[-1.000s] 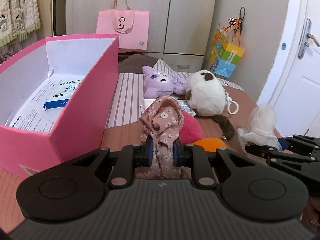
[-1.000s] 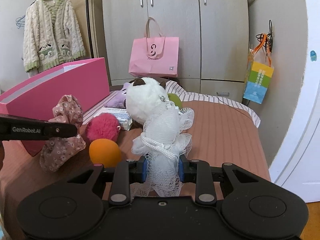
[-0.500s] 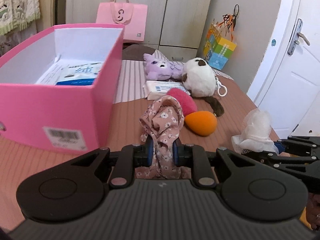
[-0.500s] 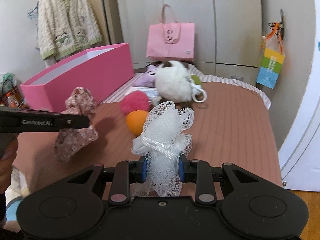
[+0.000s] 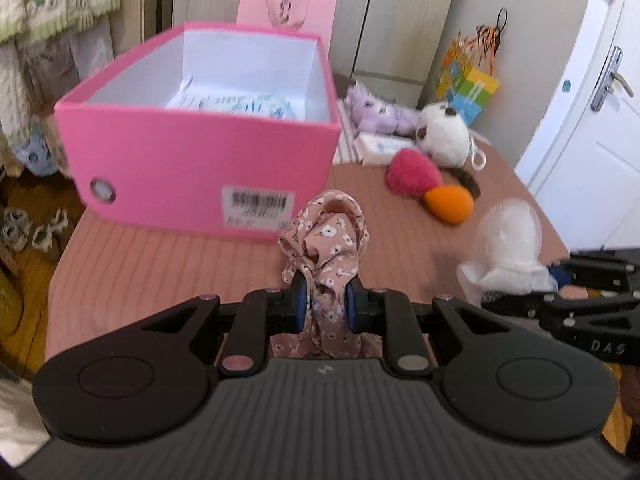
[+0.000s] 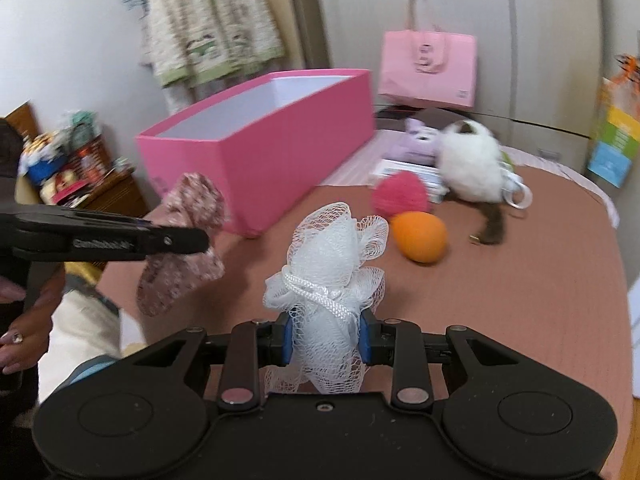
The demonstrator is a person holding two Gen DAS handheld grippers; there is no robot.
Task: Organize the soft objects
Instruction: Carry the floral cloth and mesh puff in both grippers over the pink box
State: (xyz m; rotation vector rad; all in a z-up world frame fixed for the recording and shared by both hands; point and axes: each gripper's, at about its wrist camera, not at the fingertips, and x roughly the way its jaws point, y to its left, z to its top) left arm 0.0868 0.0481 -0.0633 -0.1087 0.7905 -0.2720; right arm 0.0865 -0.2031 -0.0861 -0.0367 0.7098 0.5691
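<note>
My left gripper (image 5: 326, 300) is shut on a pink floral scrunchie (image 5: 326, 232), held above the brown bedspread in front of the open pink box (image 5: 192, 160). In the right wrist view the same gripper (image 6: 200, 240) carries the scrunchie (image 6: 192, 204) near the box's corner (image 6: 260, 160). My right gripper (image 6: 324, 338) grips a white mesh bath puff (image 6: 328, 264); its jaws are just starting to open, with the pads still pressing the puff. From the left wrist view this gripper (image 5: 556, 276) and its puff (image 5: 508, 244) sit at the right.
On the bed beyond lie an orange sponge (image 6: 420, 236), a pink fluffy puff (image 6: 400, 198), a white plush (image 6: 470, 168), a purple plush (image 6: 420, 142) and a tissue pack (image 5: 380, 146). Paper packets lie inside the box. A person's hand (image 6: 24, 320) holds the left gripper.
Both grippers pulled back toward the near end of the bed and swung left with their loads. The pink box's short end now faces the left gripper.
</note>
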